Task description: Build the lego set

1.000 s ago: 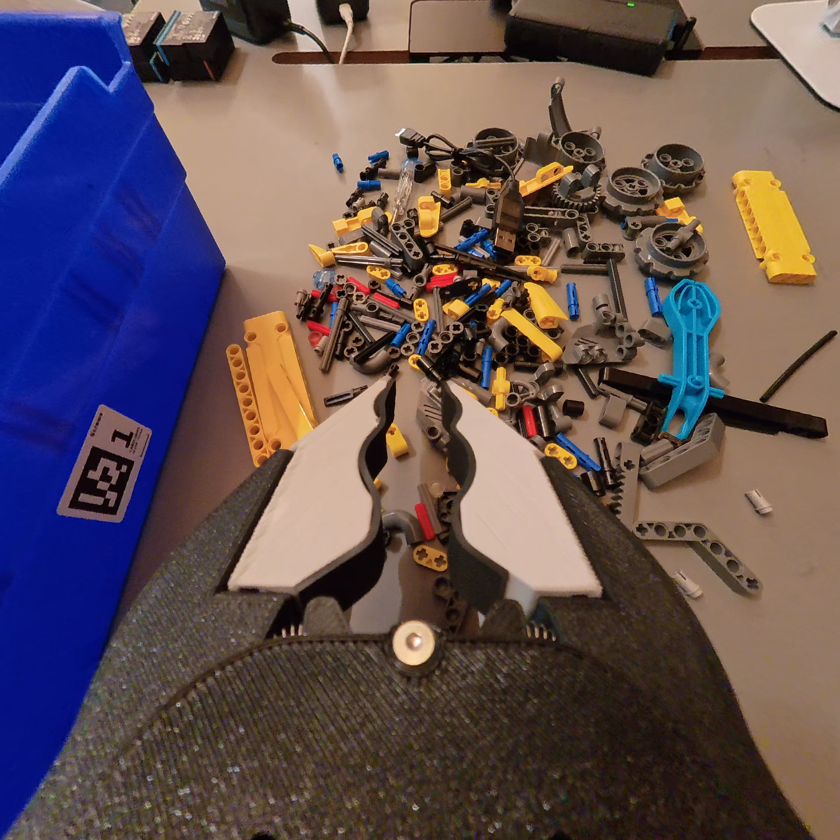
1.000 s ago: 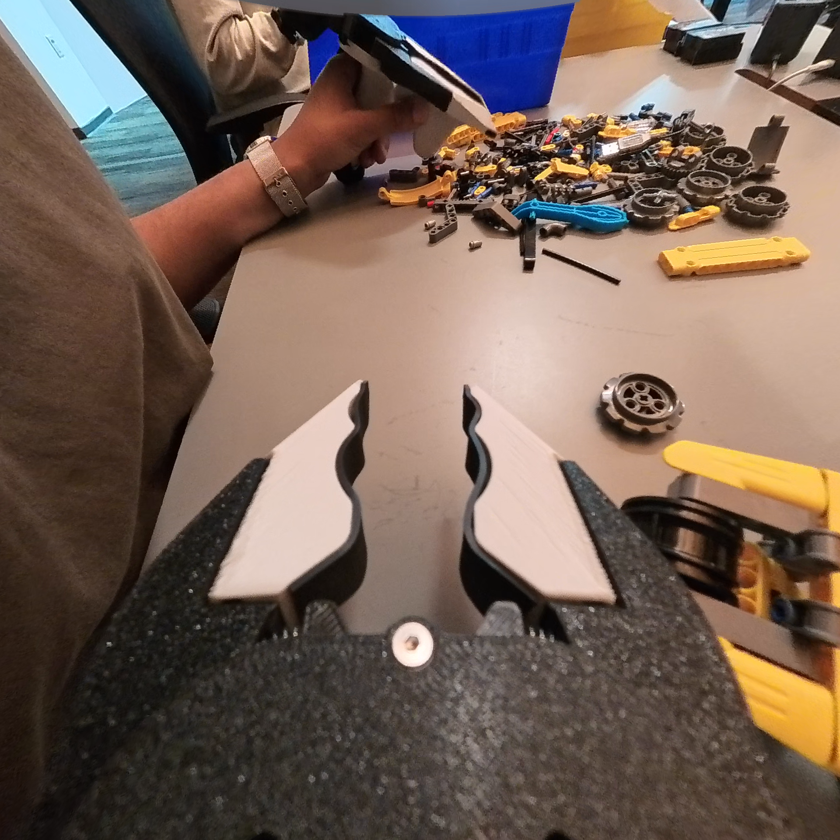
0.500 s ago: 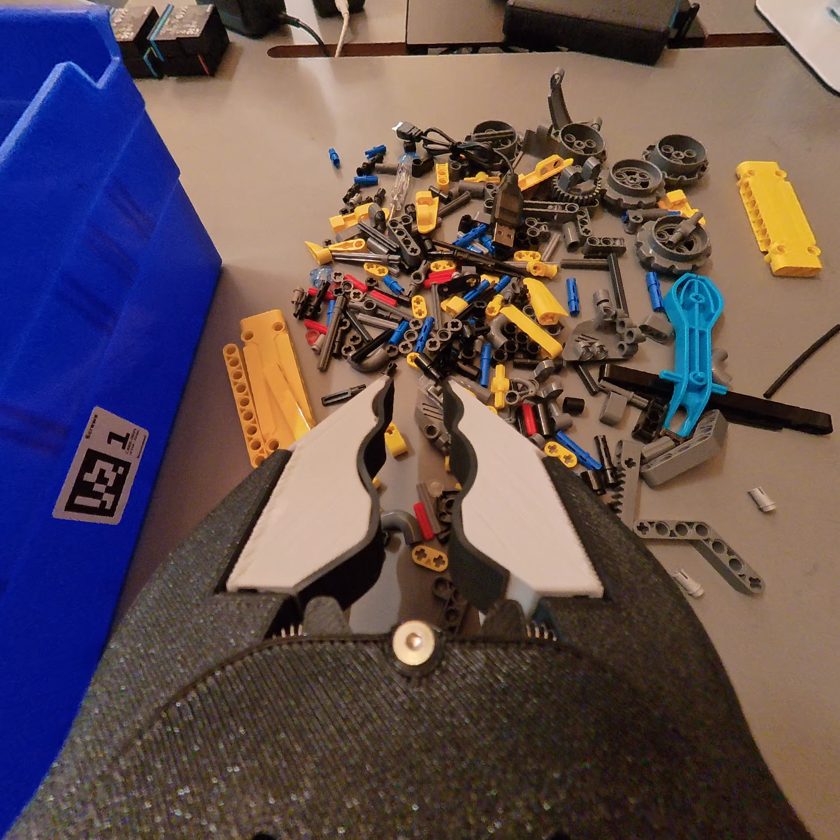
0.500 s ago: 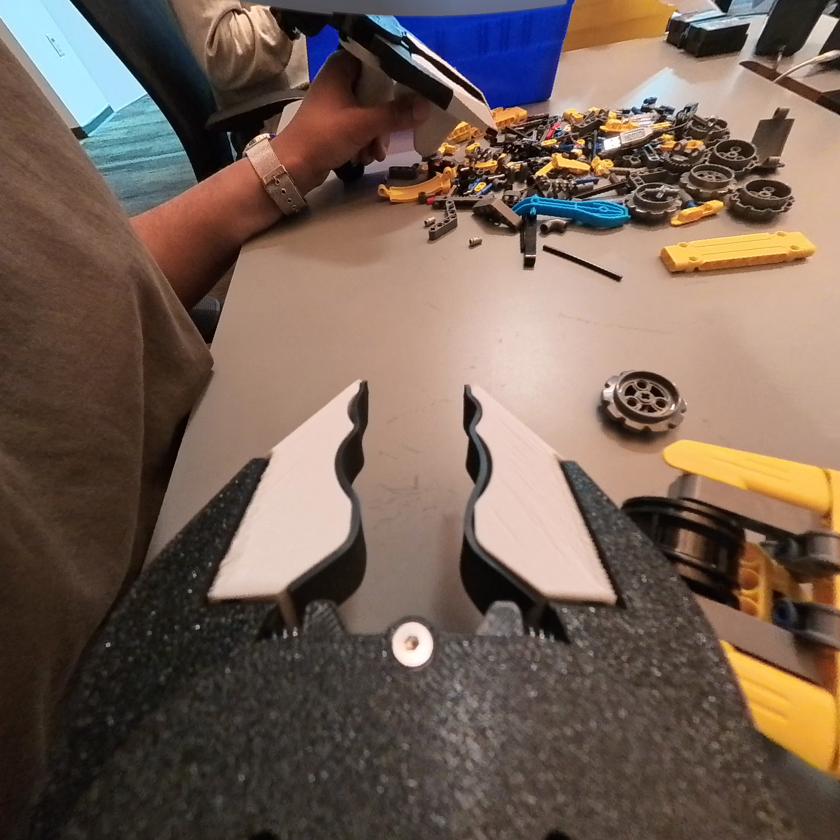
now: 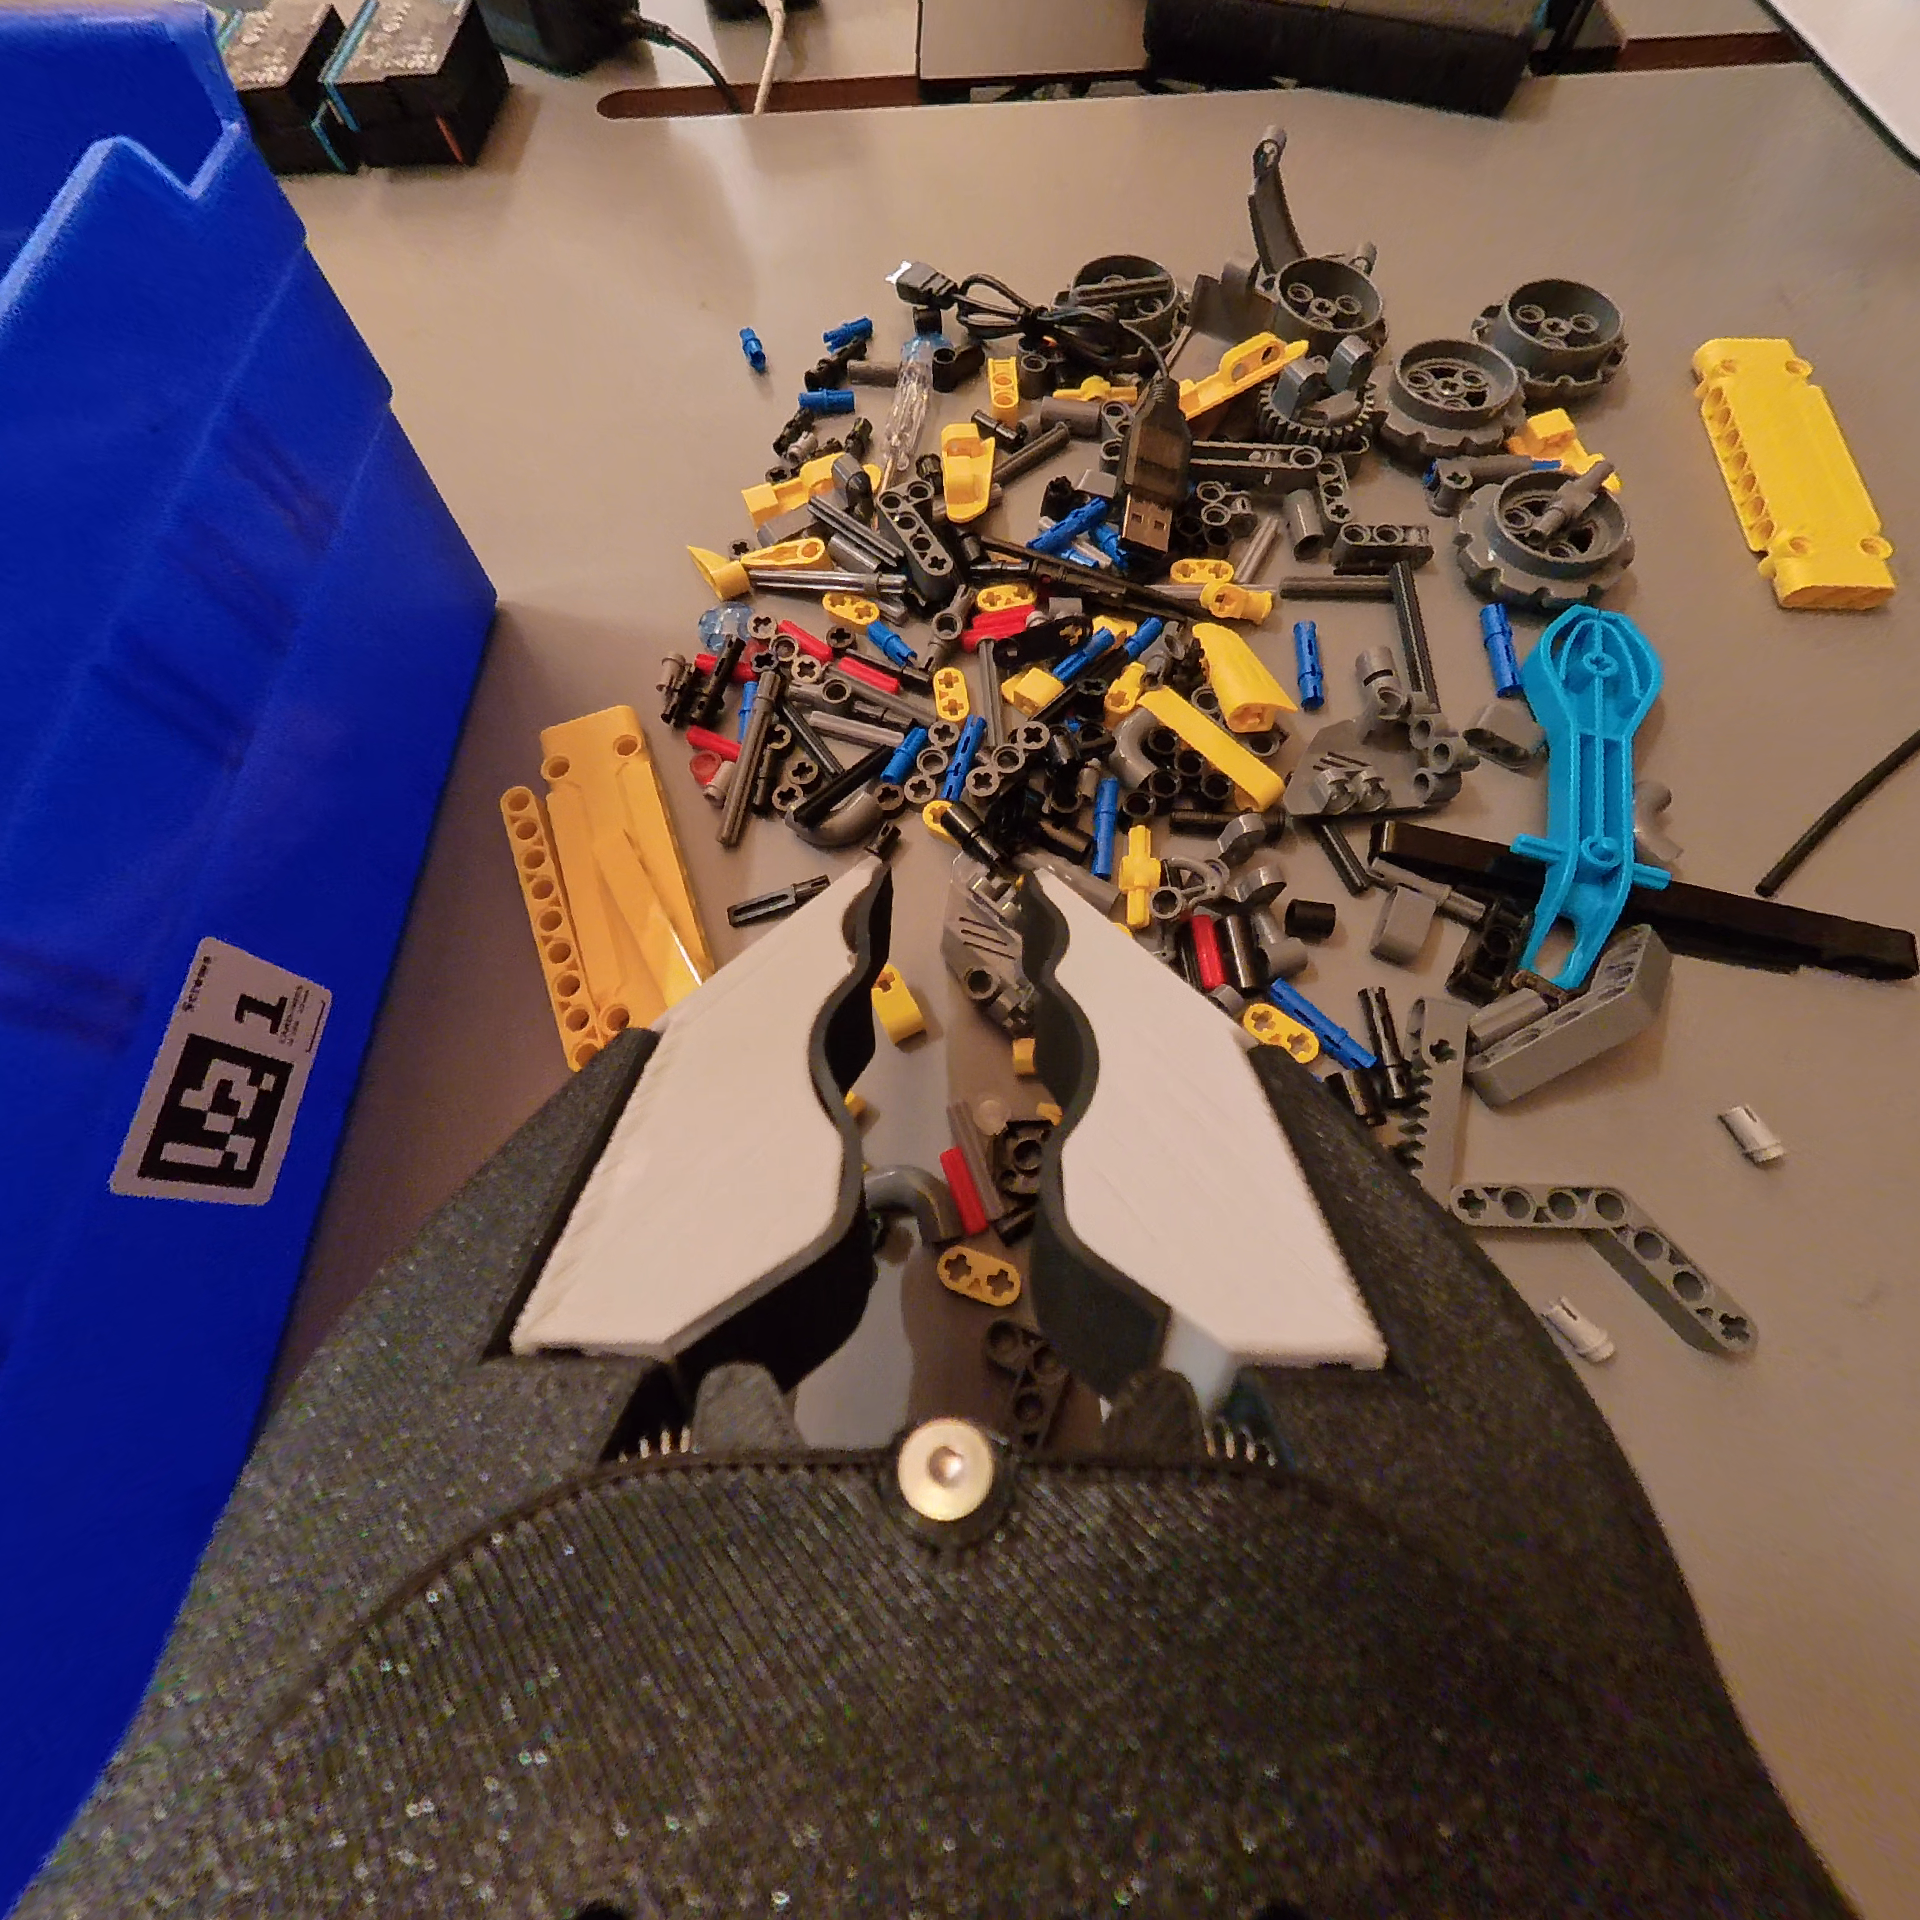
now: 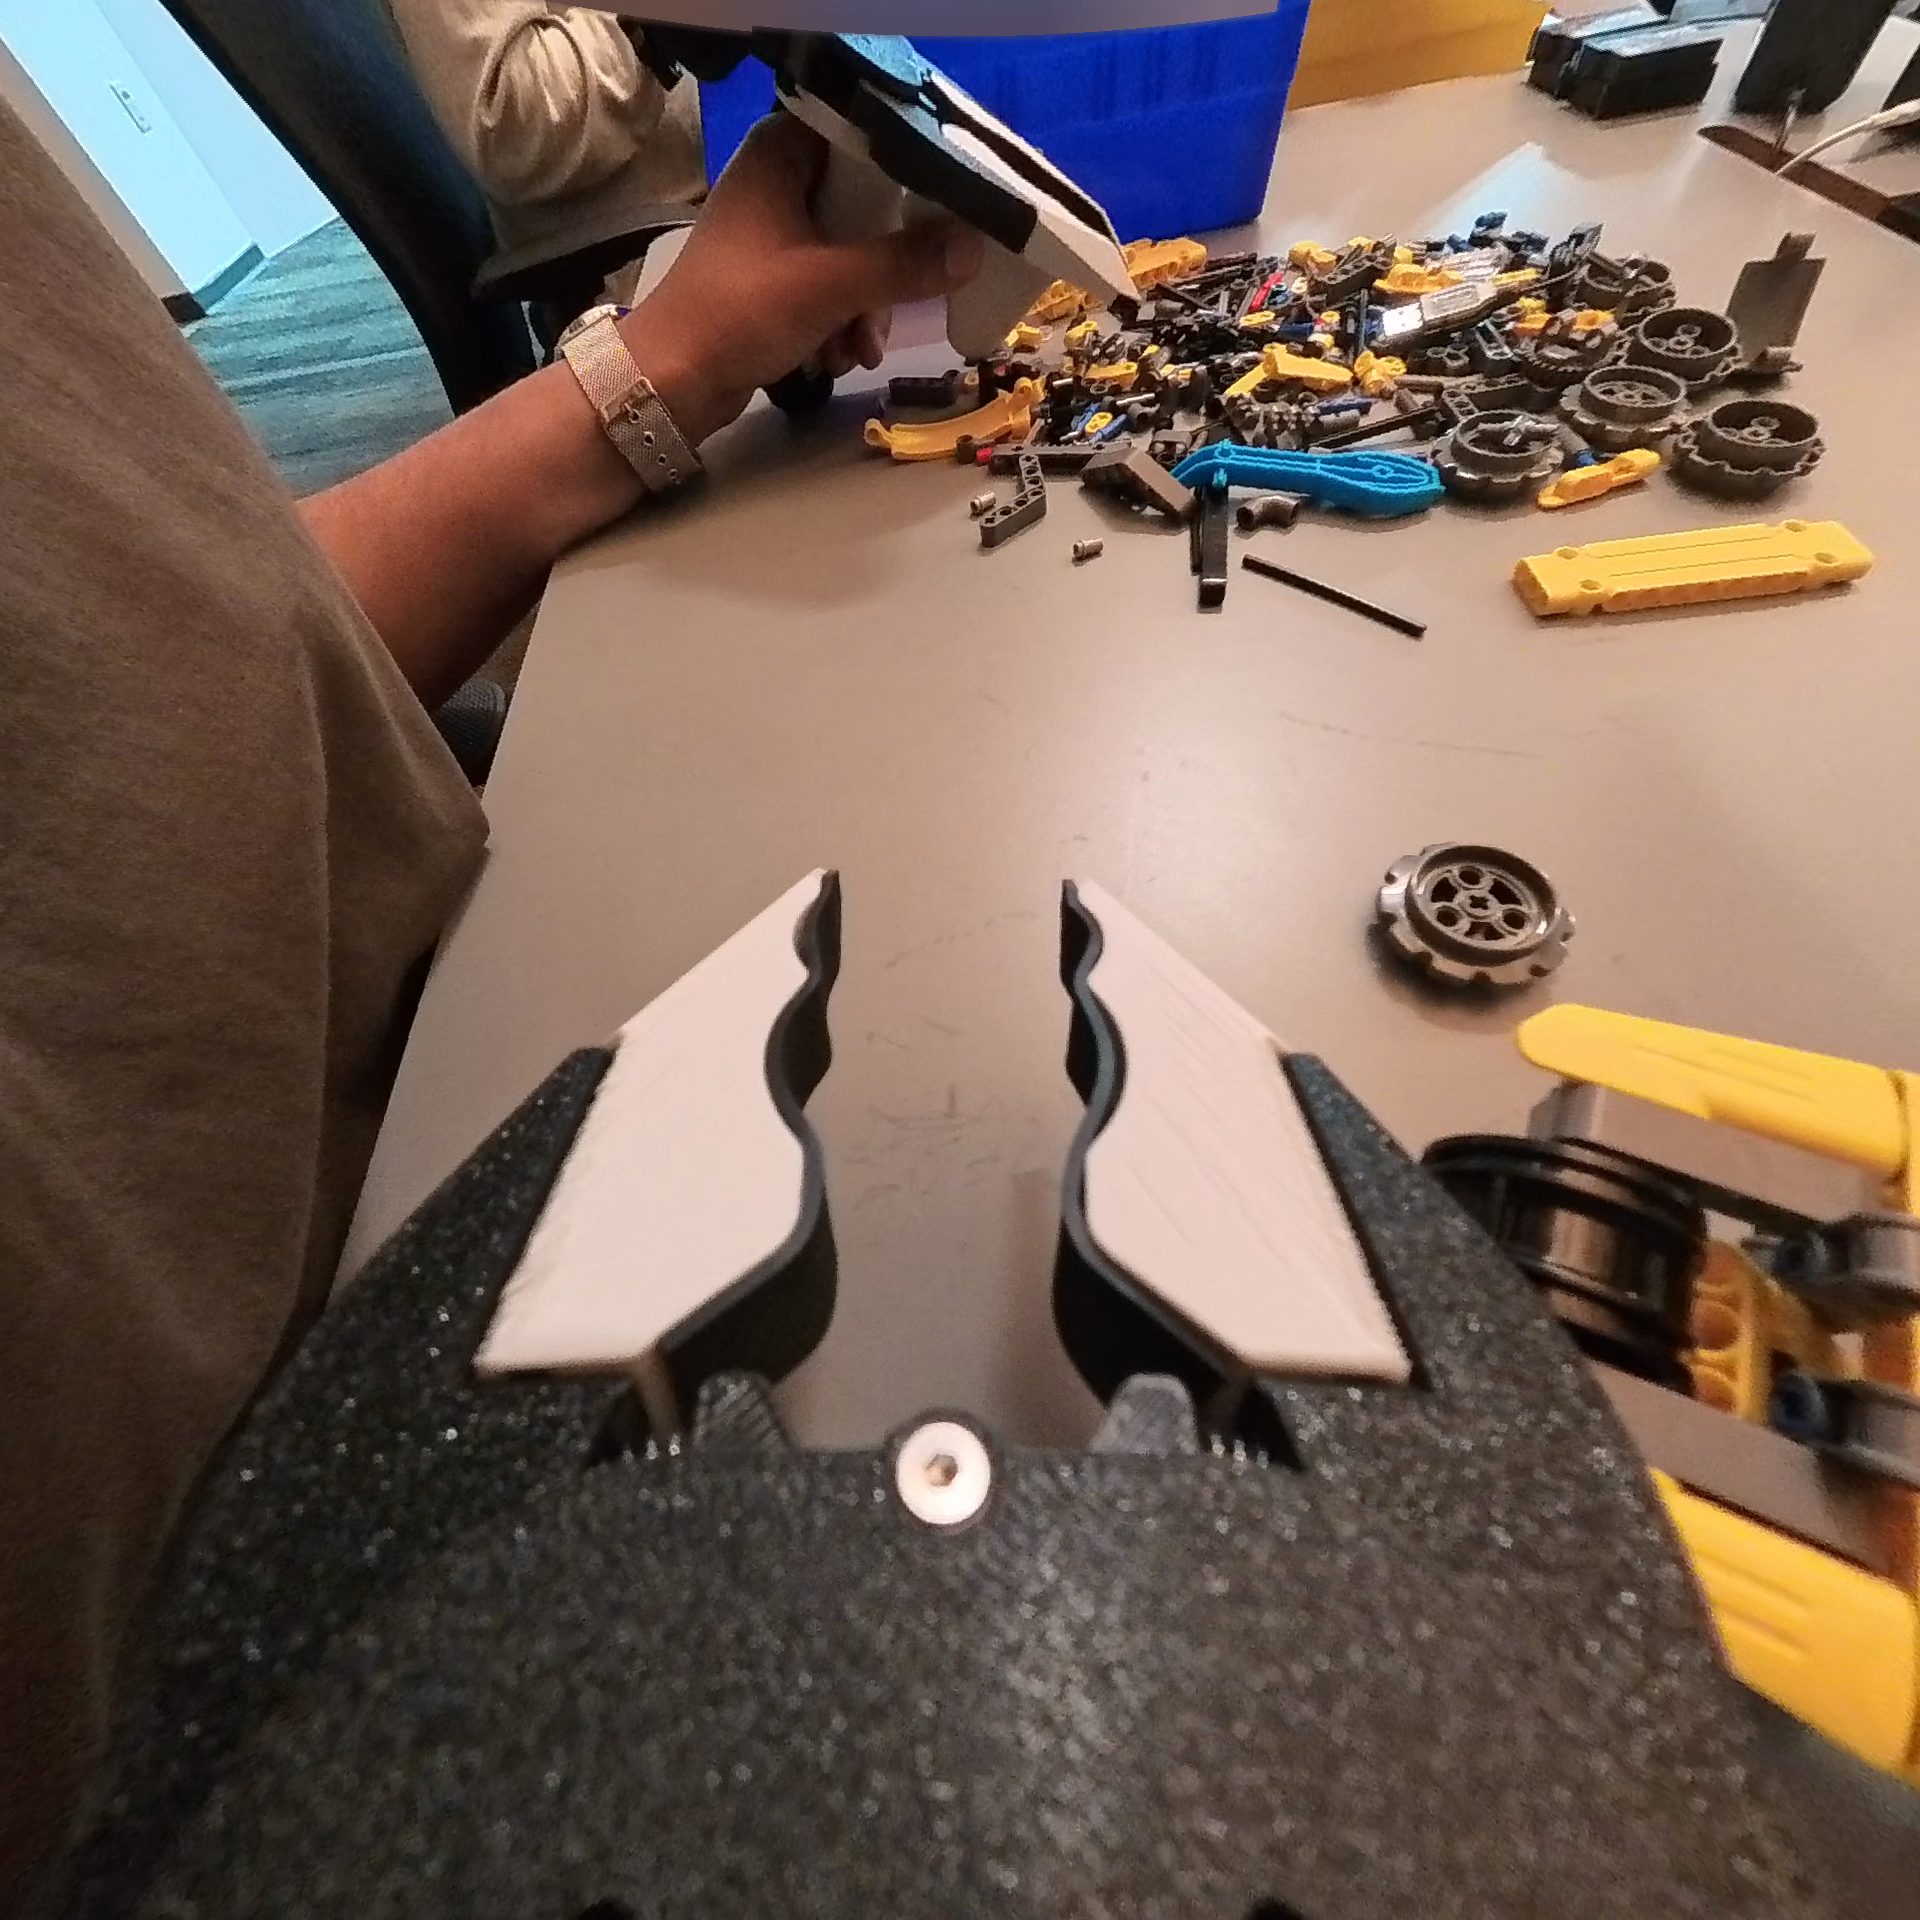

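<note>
My left gripper (image 5: 956, 875) hovers low over the near edge of a pile of small building-toy parts (image 5: 1049, 665), with its jaws a narrow gap apart. A grey angled part (image 5: 982, 940) lies on the table between the fingers, against the right finger, and is not pinched. In the right wrist view a hand holds the left gripper (image 6: 1117, 286) over the pile (image 6: 1351, 332). My right gripper (image 6: 948, 894) is open and empty above bare grey table (image 6: 1039, 727). A grey wheel (image 6: 1475, 925) lies to its right.
A big blue bin (image 5: 187, 727) with a coded label stands left of the pile. Yellow panels (image 5: 613, 862) (image 5: 1787, 488), a cyan part (image 5: 1590, 790) and grey wheels (image 5: 1548, 540) ring the pile. A yellow and black built model (image 6: 1714, 1278) sits close by my right gripper. A person's arm (image 6: 468, 520) lies over the table edge. The grippers' ends are close to 35 cm from one another. My left tips are about 30 cm from the grey wheel (image 6: 1475, 925), my right tips only 9 cm.
The left wrist view has shifted very slightly over the pile; its jaw gap is the same. The right gripper has not visibly moved.
</note>
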Demonstrator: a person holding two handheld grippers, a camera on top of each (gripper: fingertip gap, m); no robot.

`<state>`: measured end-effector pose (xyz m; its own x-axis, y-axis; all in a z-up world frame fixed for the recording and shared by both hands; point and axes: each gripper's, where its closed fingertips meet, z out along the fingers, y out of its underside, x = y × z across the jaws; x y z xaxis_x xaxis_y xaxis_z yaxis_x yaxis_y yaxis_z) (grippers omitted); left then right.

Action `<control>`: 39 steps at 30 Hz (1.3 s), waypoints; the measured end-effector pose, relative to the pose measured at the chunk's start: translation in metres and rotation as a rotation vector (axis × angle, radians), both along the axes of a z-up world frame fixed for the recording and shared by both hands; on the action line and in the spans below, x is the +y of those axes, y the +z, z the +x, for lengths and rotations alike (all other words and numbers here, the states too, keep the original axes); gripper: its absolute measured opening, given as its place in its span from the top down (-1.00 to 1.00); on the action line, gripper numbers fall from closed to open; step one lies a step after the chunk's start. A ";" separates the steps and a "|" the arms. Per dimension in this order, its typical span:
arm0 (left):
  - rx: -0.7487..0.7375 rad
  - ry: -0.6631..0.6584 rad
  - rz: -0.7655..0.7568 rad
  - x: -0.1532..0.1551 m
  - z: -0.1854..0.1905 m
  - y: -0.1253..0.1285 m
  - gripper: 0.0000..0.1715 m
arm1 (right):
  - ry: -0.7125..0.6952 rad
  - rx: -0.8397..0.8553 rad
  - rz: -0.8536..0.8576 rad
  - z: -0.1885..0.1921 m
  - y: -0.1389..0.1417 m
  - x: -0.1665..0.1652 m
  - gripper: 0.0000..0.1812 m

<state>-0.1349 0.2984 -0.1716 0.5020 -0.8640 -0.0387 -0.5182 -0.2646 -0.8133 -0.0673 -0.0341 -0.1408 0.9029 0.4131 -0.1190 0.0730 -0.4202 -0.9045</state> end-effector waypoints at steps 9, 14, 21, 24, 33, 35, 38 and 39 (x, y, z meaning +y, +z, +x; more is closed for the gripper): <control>0.016 -0.006 0.005 -0.001 0.001 -0.002 0.75 | 0.001 0.003 -0.005 0.000 -0.001 0.000 0.54; 0.015 -0.014 -0.004 -0.003 0.002 -0.002 0.72 | 0.001 0.006 -0.006 0.000 -0.001 0.000 0.54; 0.019 -0.019 -0.008 -0.004 0.003 -0.003 0.69 | 0.001 0.007 -0.009 0.000 -0.001 0.001 0.53; 0.017 -0.020 -0.011 -0.004 0.003 -0.003 0.69 | 0.001 0.009 -0.009 0.000 -0.001 0.001 0.53; 0.030 -0.030 -0.012 -0.005 0.003 -0.005 0.65 | 0.002 0.014 -0.013 0.001 -0.001 0.001 0.53; 0.029 -0.031 -0.012 -0.006 0.004 -0.005 0.64 | 0.002 0.017 -0.014 0.001 -0.001 0.001 0.53; 0.019 -0.030 -0.002 -0.005 0.003 -0.003 0.65 | 0.002 0.021 -0.015 0.001 -0.001 0.001 0.52; 0.010 -0.030 0.006 -0.006 0.004 -0.001 0.66 | 0.001 0.023 -0.015 0.001 -0.001 0.001 0.52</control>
